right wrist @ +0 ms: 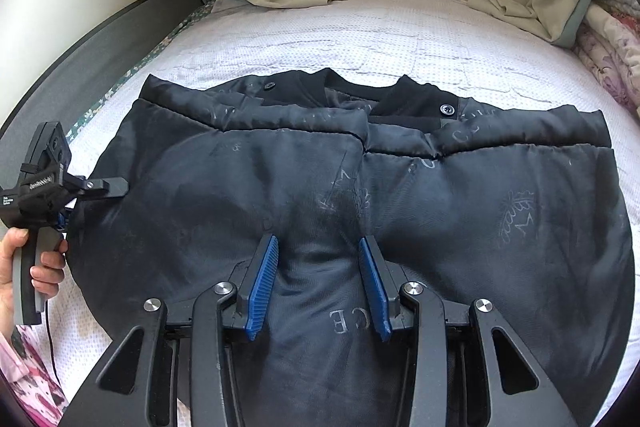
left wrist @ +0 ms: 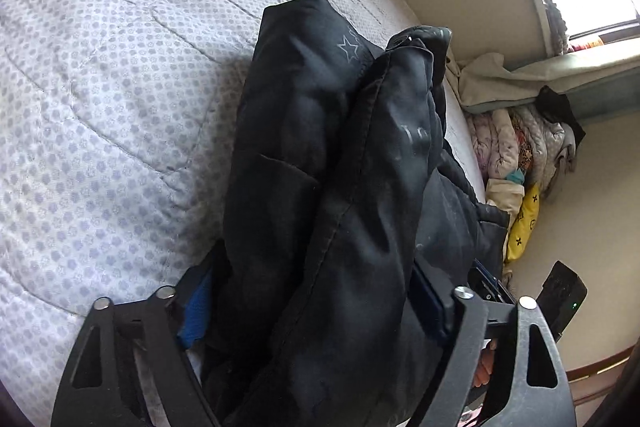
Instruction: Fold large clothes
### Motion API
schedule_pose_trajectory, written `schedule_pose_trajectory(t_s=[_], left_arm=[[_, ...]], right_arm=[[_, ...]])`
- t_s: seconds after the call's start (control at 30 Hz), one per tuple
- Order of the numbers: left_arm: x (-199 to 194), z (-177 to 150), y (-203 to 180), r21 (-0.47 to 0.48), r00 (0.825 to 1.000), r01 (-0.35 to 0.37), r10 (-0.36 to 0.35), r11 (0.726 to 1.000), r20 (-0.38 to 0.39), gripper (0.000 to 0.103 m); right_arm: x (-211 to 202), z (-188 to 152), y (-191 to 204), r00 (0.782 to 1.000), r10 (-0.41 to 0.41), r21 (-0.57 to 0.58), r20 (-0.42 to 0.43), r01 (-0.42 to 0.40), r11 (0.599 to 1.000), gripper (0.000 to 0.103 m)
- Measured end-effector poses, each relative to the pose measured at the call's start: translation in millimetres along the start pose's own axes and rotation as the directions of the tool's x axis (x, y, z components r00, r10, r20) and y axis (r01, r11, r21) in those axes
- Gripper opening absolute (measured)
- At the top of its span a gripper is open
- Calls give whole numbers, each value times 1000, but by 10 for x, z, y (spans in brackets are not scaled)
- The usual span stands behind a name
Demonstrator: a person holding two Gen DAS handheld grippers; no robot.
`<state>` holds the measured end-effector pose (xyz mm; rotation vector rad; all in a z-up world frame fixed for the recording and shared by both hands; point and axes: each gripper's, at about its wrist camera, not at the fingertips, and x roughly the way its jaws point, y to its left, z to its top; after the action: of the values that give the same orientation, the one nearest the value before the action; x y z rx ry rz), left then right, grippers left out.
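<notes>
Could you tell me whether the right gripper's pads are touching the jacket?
Touching. The right wrist view shows both blue pads pressed into a pinched ridge of the black jacket on the bed.

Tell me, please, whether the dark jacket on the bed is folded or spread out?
Mostly spread: the jacket lies flat across the bed, collar and both front panels showing, with only its near hem bunched.

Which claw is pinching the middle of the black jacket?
The right claw: it bunches the black jacket mid-hem; the left claw holds its side edge.

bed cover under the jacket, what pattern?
White quilted bed cover with a small repeating grey-lilac dot motif; clearest in the left wrist view.
</notes>
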<state>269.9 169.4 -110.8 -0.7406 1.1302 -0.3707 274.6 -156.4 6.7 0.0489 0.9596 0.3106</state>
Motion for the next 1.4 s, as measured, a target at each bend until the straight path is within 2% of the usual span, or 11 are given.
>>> schedule_pose_trajectory(t_s=[0.1,0.2,0.37,0.47,0.53,0.73,0.9,1.03,1.1,1.23,1.4], left_arm=[[-4,-33,49,-23,999,53,-53,998,-3,56],[-39,-54,10,-11,998,59,-59,998,19,45],[-137,-80,-26,-7,996,76,-76,997,48,38],[-179,-105,-50,-4,993,104,-104,995,57,37],[-186,-114,-89,2,990,127,-127,992,63,37],[-217,-126,-184,22,978,193,-195,981,74,37],[-180,-115,-181,7,977,203,-203,979,57,43],[-180,-117,-206,0,979,200,-200,980,43,43],[-195,-131,-376,27,979,194,-195,981,55,37],[-285,-168,-737,83,979,187,-193,979,69,34],[-320,-253,-1458,197,980,179,-192,964,51,33]], right_arm=[[-18,5,23,1000,-6,-3,1,6,1000,38],[-98,37,72,999,-38,-21,8,38,999,38],[-318,110,166,985,-147,-88,92,155,984,38],[-128,90,88,983,-182,-95,26,183,978,38],[69,32,-62,988,-150,-46,-30,148,988,37],[258,-33,-122,988,-155,-71,-25,153,986,37],[305,-77,-181,992,-128,-28,-22,127,991,36],[317,-91,-174,991,-129,-29,-20,129,991,36],[329,-84,-184,992,-126,-27,-22,125,992,36],[339,-78,-193,992,-123,-25,-32,122,992,36],[365,-62,-212,993,-115,-14,-38,115,993,36]])
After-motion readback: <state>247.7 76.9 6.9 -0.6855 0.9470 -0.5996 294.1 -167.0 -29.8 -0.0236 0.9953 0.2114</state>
